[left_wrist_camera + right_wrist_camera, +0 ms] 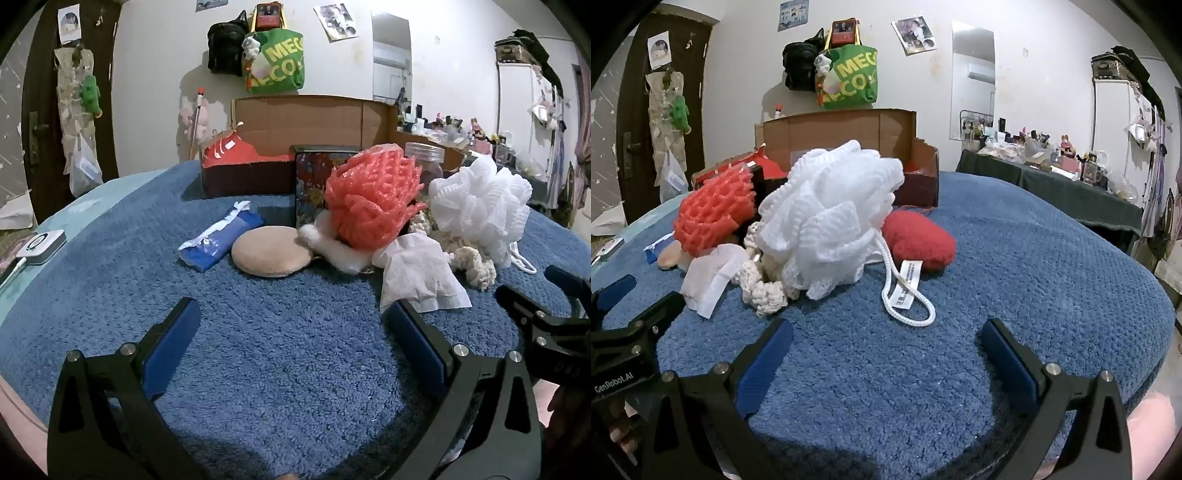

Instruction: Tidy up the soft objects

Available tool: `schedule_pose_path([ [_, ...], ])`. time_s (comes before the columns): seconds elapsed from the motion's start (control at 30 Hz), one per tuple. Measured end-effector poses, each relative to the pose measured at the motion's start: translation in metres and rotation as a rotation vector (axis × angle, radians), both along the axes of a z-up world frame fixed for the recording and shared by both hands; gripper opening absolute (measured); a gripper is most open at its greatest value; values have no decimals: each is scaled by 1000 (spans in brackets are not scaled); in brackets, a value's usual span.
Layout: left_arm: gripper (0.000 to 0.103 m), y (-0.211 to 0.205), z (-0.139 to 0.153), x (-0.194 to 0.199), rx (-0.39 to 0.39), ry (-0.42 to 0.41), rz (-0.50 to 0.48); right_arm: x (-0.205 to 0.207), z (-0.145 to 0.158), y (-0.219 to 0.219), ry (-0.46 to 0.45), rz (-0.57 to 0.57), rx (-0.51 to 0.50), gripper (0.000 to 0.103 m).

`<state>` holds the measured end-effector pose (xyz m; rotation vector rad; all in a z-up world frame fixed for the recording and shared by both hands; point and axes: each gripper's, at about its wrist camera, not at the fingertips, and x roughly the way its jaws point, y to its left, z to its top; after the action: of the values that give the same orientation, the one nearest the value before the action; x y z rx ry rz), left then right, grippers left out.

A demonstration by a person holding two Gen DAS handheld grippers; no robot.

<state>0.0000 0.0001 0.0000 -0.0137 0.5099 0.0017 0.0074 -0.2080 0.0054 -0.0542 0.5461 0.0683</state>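
Both claws, left gripper (291,317) and right gripper (884,334), spread wide, nothing between pads, low over blue fleece blanket (280,369). Open brown cardboard box (849,129) behind pile. White mesh bath pouf (831,218) beside coral foam net (369,199); red knitted heart (919,240) touching pouf; round beige powder puff (271,251) leftmost.

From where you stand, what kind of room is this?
Probably a lived-in bedroom. A fluffy blue blanket covers what looks like a bed, a green tote bag hangs on the wall, and a long cluttered side table holds bottles and trinkets.
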Motion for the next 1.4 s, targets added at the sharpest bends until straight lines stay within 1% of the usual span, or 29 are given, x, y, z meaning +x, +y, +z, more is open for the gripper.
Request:
schedule_pose_path([
  [0.3, 103, 3, 0, -5, 1, -6, -2, 0, 0, 0, 2, 0, 0, 103],
  [0.43, 103, 0, 1, 2, 5, 13, -1, 0, 0, 0, 3, 0, 0, 103],
  [1.4, 103, 0, 3, 4, 5, 17, -1, 1, 0, 0, 6, 0, -2, 103],
])
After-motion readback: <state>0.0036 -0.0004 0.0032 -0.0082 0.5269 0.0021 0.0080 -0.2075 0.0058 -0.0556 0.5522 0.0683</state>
